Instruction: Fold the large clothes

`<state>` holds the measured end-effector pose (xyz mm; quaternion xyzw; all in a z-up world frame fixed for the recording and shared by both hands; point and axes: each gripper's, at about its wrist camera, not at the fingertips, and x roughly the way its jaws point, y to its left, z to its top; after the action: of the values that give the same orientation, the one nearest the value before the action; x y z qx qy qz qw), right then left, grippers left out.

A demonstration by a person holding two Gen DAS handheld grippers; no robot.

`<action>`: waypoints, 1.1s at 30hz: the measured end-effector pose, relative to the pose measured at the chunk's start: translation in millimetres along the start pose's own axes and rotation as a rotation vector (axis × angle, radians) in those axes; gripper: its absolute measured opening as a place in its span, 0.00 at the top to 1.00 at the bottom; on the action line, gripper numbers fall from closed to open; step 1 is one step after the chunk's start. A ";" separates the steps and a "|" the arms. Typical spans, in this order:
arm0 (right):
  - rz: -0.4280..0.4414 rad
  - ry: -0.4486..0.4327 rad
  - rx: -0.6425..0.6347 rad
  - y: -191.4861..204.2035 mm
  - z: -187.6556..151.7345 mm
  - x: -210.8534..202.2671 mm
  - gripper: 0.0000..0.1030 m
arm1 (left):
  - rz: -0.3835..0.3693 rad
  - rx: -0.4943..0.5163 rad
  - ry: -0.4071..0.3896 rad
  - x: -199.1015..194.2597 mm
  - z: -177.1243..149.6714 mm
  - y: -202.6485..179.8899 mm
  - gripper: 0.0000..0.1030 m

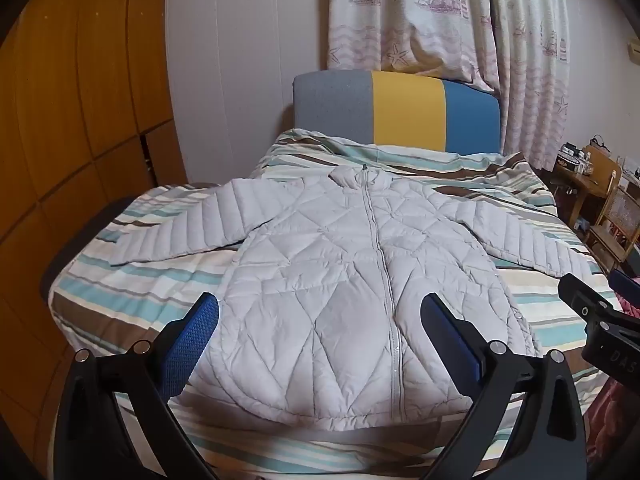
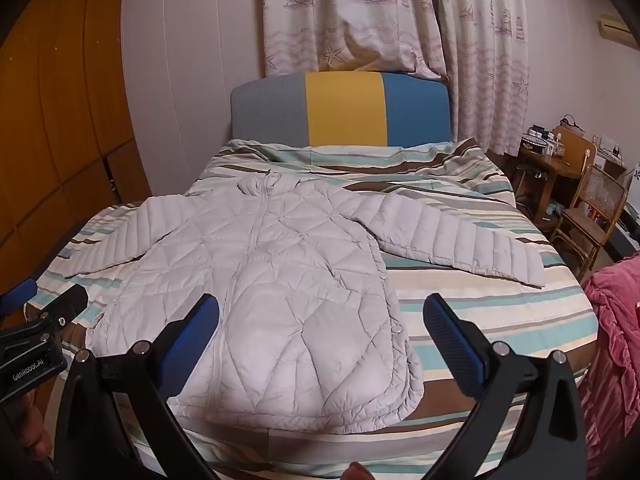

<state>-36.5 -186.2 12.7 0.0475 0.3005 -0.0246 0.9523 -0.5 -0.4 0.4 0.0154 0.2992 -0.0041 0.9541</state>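
Note:
A pale grey quilted puffer jacket (image 1: 340, 280) lies flat and zipped on the striped bed, collar toward the headboard, both sleeves spread out to the sides. It also shows in the right wrist view (image 2: 280, 288). My left gripper (image 1: 320, 340) is open and empty, hovering above the jacket's lower hem. My right gripper (image 2: 320, 340) is open and empty, above the hem's right side. The right gripper's body (image 1: 600, 320) shows at the right edge of the left wrist view. The left gripper's body (image 2: 36, 332) shows at the left edge of the right wrist view.
The bed (image 1: 132, 292) has a striped teal, brown and cream cover and a grey, yellow and blue headboard (image 1: 400, 108). A wooden wardrobe (image 1: 80, 120) stands left. Wooden chairs and a cluttered desk (image 2: 580, 184) stand right. A pink blanket (image 2: 616, 320) lies at the right edge.

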 end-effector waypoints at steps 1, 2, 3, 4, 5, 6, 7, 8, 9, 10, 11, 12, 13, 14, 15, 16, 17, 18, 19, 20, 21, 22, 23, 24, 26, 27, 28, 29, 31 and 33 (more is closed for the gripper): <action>0.000 -0.002 0.000 -0.1 0.0 0.2 0.02 | 0.001 0.002 -0.003 -0.7 0.1 -0.3 0.03; 0.000 -0.002 0.001 -0.4 0.1 0.6 0.02 | 0.001 0.004 -0.006 -1.6 0.1 -0.4 0.03; 0.003 -0.001 0.003 -0.8 0.1 1.1 0.02 | 0.002 0.004 -0.010 -2.8 0.2 -0.5 0.03; 0.003 0.000 0.005 -1.2 0.1 1.6 0.02 | 0.009 0.014 -0.010 -5.0 -1.5 -6.1 0.03; 0.001 -0.001 0.006 -1.7 0.0 2.0 0.02 | -0.005 -0.002 0.022 0.7 1.0 -3.8 0.03; 0.000 -0.002 0.007 -2.1 -0.2 2.5 0.02 | -0.014 -0.015 0.014 0.7 -1.6 -0.8 0.03; -0.003 0.000 0.007 -2.6 -0.6 3.3 0.02 | -0.009 -0.011 0.010 -0.9 -1.9 -3.2 0.03; -0.006 0.004 0.009 -3.3 -1.0 4.0 0.02 | -0.014 -0.015 0.011 0.2 -3.2 -2.0 0.03; -0.003 0.006 0.013 -4.2 -1.4 4.4 0.02 | -0.015 -0.016 0.013 0.0 -3.5 -2.1 0.03; 0.000 0.021 0.014 -9.6 -6.6 12.0 0.02 | -0.018 -0.019 0.015 2.5 -5.5 0.2 0.03; 0.003 0.025 0.016 -9.6 -7.3 11.7 0.02 | -0.017 -0.020 0.018 3.6 -3.9 1.1 0.03; 0.002 0.026 0.017 -9.3 -8.0 10.7 0.02 | -0.020 -0.021 0.019 3.9 -3.7 1.5 0.03; 0.002 0.023 0.016 -8.6 -8.6 9.0 0.02 | -0.021 -0.020 0.020 4.3 -3.9 1.4 0.03; 0.002 0.022 0.014 -7.6 -9.3 7.0 0.02 | -0.020 -0.020 0.021 4.4 -3.6 0.4 0.03; -0.001 0.034 0.016 -7.6 -3.4 12.2 0.02 | -0.021 -0.019 0.021 4.8 -3.9 0.0 0.03; -0.003 0.032 0.015 -7.9 -2.2 11.7 0.02 | -0.022 -0.020 0.022 5.2 -4.1 -0.1 0.03; -0.002 0.030 0.015 -8.3 -2.1 11.6 0.02 | -0.023 -0.020 0.022 5.1 -4.5 -0.5 0.03; -0.002 0.031 0.013 -8.8 -2.0 11.8 0.02 | -0.022 -0.020 0.021 4.8 -4.6 -0.5 0.03; -0.004 0.029 0.013 -7.0 -2.3 10.3 0.02 | -0.021 -0.020 0.021 4.9 -4.8 -0.7 0.03; -0.005 0.027 0.014 -7.3 -2.6 10.3 0.02 | -0.021 -0.020 0.021 5.0 -4.8 -0.9 0.03; -0.004 0.028 0.013 -7.0 -2.6 10.6 0.02 | -0.022 -0.019 0.021 5.0 -4.5 -0.6 0.03; -0.004 0.029 0.012 -6.7 -2.3 10.5 0.02 | -0.023 -0.020 0.022 5.0 -4.3 -0.4 0.03; -0.006 0.028 0.013 -6.9 -2.8 10.5 0.02 | -0.022 -0.020 0.022 4.9 -4.2 -0.6 0.03; -0.005 0.026 0.013 -7.1 -2.8 10.7 0.02 | -0.022 -0.020 0.023 6.0 -4.4 -1.3 0.03; -0.006 0.028 0.012 -6.9 -3.2 10.8 0.02 | -0.023 -0.021 0.024 6.0 -4.8 -1.1 0.03; -0.006 0.027 0.013 -7.6 -4.0 10.8 0.02 | -0.022 -0.021 0.023 6.0 -5.0 -1.3 0.03; -0.005 0.027 0.013 -7.4 -3.8 10.9 0.02 | -0.023 -0.020 0.023 6.2 -5.2 -1.6 0.03; -0.005 0.029 0.011 -7.2 -3.6 11.0 0.02 | -0.023 -0.020 0.023 6.2 -5.3 -1.5 0.03; -0.008 0.027 0.011 -7.5 -3.9 10.4 0.02 | -0.023 -0.021 0.023 6.3 -6.5 -2.5 0.03; -0.005 0.030 0.010 -7.2 -3.4 11.2 0.02 | -0.025 -0.020 0.024 7.0 -7.0 -3.3 0.03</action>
<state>-29.8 -193.2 2.9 0.0519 0.3148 -0.0278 0.9473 1.2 -3.4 -9.4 0.0021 0.3107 -0.0129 0.9504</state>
